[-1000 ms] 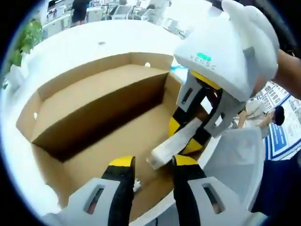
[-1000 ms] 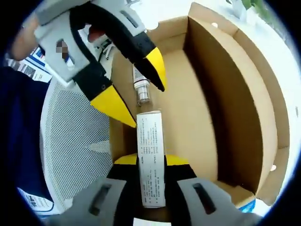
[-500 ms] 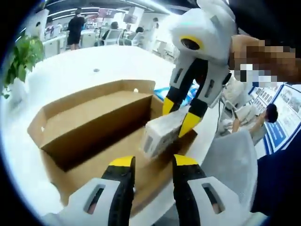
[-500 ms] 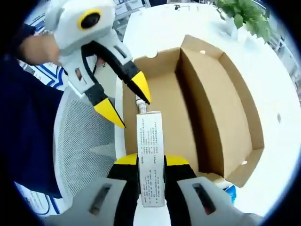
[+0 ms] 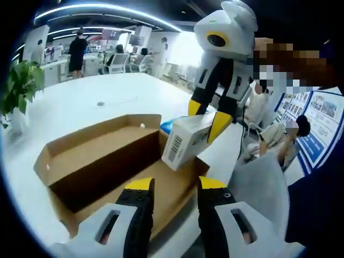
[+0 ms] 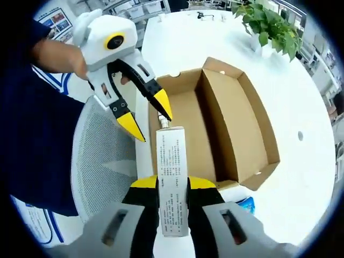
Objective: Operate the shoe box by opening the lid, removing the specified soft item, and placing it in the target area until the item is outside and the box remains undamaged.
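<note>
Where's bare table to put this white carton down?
Bare table lies beyond the box, toward the plant. The near edge is crowded: left gripper, chair, blue item. The right gripper holds the carton.

White round table [image 6: 317, 161] carries open brown cardboard shoe box [image 6: 236, 129], lid flap standing along box's far side in left gripper view. Box sits at table edge nearest white mesh chair. Blue packet [image 6: 248, 205] lies just beside box corner. Potted green plant [image 6: 271, 29] stands well apart from box. Small dark spot [image 6: 300, 136] on tabletop beyond box.
</note>
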Tool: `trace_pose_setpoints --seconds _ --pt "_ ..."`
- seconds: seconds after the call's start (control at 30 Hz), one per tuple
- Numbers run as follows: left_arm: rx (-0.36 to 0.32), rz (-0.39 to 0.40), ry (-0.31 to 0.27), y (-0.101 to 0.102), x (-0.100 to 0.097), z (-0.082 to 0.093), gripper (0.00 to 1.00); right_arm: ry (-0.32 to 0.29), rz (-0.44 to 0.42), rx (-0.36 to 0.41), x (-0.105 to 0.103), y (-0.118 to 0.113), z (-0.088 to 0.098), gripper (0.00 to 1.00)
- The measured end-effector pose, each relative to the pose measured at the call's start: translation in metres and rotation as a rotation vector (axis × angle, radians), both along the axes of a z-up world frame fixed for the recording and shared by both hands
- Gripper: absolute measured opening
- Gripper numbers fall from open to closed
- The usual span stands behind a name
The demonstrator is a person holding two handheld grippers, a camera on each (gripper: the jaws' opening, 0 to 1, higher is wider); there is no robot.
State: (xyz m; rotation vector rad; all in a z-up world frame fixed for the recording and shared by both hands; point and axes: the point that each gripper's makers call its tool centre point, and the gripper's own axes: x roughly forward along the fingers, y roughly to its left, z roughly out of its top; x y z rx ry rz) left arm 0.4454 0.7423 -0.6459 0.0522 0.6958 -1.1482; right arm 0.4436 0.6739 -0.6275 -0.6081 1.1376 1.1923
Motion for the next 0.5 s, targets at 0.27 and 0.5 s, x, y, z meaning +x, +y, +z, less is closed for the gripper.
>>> trace_pose_setpoints --seconds 0.27,0.5 --pt "0.056 -0.077 -0.043 -0.010 -0.011 -0.007 0.30 -0.012 -0.010 -0.048 -0.006 -0.038 0.013 0.16" --pt "0.065 -0.121 -0.049 -0.028 -0.016 -0.005 0.30 -0.018 -0.020 -0.088 -0.009 -0.072 0.016 0.16"
